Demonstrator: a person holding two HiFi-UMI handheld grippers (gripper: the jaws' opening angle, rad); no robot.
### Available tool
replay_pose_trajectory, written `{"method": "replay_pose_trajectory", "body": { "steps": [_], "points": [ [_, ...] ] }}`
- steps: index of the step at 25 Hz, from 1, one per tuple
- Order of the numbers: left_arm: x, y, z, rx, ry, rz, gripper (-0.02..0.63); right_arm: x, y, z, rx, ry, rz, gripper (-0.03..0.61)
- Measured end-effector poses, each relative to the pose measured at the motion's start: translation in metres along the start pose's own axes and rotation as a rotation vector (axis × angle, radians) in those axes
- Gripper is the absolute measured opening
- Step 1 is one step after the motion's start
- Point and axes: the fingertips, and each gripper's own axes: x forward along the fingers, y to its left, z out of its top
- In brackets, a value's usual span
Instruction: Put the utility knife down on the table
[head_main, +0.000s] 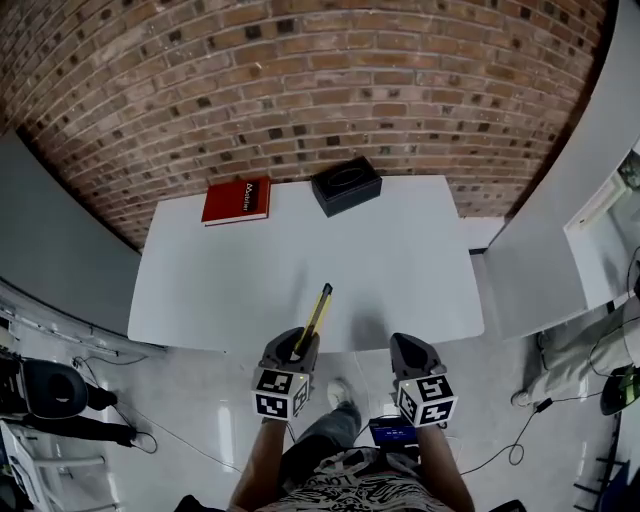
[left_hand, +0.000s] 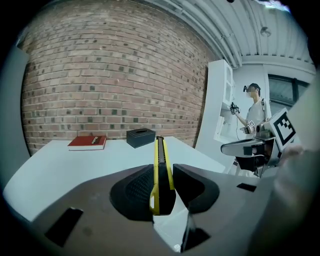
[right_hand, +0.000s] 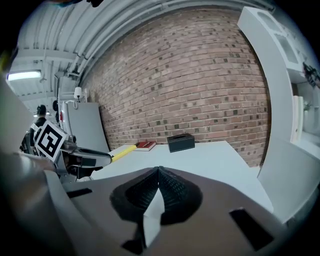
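Note:
A yellow and black utility knife (head_main: 315, 318) is clamped in my left gripper (head_main: 297, 349) at the near edge of the white table (head_main: 400, 270), its tip pointing out over the tabletop. In the left gripper view the knife (left_hand: 161, 172) stands on edge between the two pads, held above the table. My right gripper (head_main: 412, 352) hangs beside it, just off the near edge, with its jaws pressed together and nothing between them (right_hand: 157, 192). From the right gripper view the knife (right_hand: 123, 151) shows at the left, sticking out of the left gripper.
A red book (head_main: 238, 200) lies at the far left of the table and a black box (head_main: 346, 185) sits at the far middle. A brick wall (head_main: 300, 90) runs behind. White cabinets (head_main: 560, 220) stand to the right. A person (left_hand: 254, 115) stands far right.

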Motion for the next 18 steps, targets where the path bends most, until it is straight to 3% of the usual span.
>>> {"method": "replay_pose_trajectory", "body": {
  "steps": [8, 18],
  "points": [
    [0.064, 0.049, 0.024, -0.014, 0.02, -0.056, 0.124, 0.067, -0.022, 0.026, 0.008, 0.04, -0.048, 0.0],
    [0.101, 0.064, 0.044, -0.02, -0.007, -0.109, 0.124, 0.076, -0.044, 0.05, -0.004, 0.016, -0.119, 0.0]
  ]
}}
